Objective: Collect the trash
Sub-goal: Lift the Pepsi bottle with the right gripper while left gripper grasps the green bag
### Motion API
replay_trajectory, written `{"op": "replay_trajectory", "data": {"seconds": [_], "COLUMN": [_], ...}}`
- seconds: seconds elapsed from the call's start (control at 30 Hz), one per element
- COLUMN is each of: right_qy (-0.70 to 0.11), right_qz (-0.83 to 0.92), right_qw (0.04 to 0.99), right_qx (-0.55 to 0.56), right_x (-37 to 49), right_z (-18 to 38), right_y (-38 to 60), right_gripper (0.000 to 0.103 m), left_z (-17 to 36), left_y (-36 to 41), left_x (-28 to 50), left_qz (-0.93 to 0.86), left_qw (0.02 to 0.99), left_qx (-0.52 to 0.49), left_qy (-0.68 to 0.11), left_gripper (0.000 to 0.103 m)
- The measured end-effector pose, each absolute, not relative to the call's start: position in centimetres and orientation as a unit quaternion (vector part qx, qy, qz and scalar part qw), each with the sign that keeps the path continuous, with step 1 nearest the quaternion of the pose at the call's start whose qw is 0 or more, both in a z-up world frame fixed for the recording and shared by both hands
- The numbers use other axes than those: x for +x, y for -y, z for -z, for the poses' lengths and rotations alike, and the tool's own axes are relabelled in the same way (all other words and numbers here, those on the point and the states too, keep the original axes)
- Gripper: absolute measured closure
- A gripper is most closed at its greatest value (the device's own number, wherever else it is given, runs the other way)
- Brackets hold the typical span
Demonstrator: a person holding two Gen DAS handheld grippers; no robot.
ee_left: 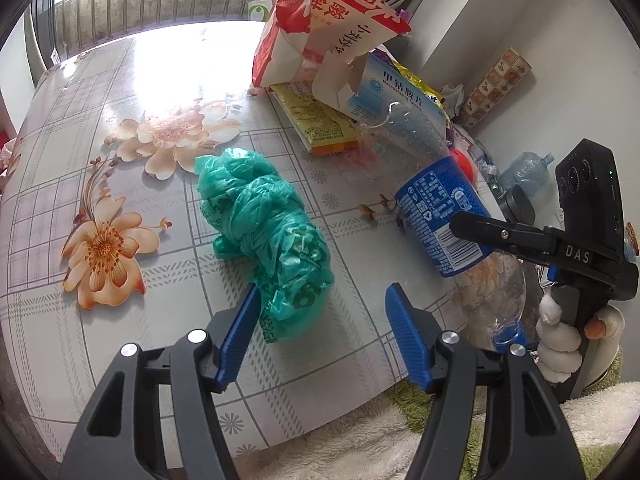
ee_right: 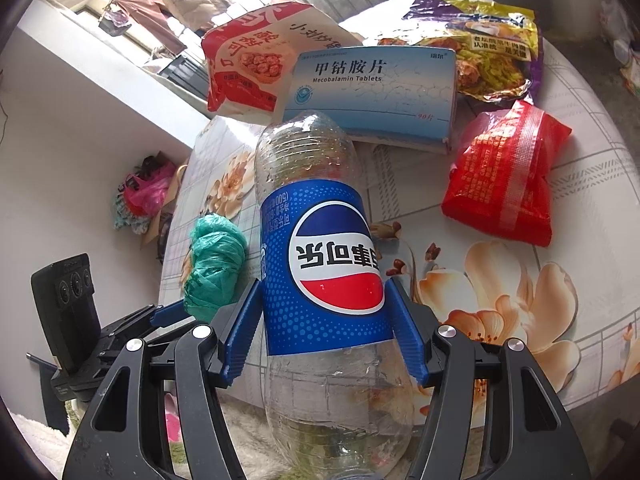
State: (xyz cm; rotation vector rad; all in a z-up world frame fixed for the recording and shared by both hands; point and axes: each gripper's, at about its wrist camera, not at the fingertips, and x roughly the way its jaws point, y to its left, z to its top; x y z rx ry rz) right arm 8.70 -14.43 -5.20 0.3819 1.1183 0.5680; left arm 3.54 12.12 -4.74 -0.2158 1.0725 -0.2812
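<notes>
My right gripper (ee_right: 322, 320) is shut on an empty clear Pepsi bottle (ee_right: 324, 264) with a blue label, gripped at the label and held over the table's near edge. The bottle also shows in the left wrist view (ee_left: 436, 216), with the right gripper (ee_left: 520, 240) clamped on it. My left gripper (ee_left: 320, 328) is open; its left finger touches a crumpled green plastic bag (ee_left: 268, 232) lying on the floral table (ee_left: 120, 184). The bag also shows in the right wrist view (ee_right: 216, 264).
More trash lies at the table's far side: a red-and-white snack bag (ee_left: 320, 28), a blue medicine box (ee_right: 372, 92), a yellow packet (ee_left: 320, 124), a purple-yellow wrapper (ee_right: 488, 48) and a red packet (ee_right: 504, 184). A wall runs to the right. A fluffy rug (ee_left: 360, 452) lies below.
</notes>
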Motion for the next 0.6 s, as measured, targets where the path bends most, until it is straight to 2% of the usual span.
{"op": "replay_trajectory", "data": {"seconds": [0.4,0.6], "right_qy": [-0.520,-0.522], "right_qz": [-0.268,-0.259], "right_qw": [0.794,0.799], "right_qx": [0.164,0.151], "right_x": [8.6,7.8], "right_z": [5.1,4.5], "right_y": [14.3,14.4], "right_gripper": [0.042,0.031], "left_z": [3.5,3.8], "left_y": [-13.5,-13.0], "left_x": [2.7,4.0], "left_qz": [0.117,0.113], "left_qw": [0.856,0.860], "left_qx": [-0.157,-0.155], "left_qy": [-0.479,-0.473], "left_gripper": [0.037,0.037]}}
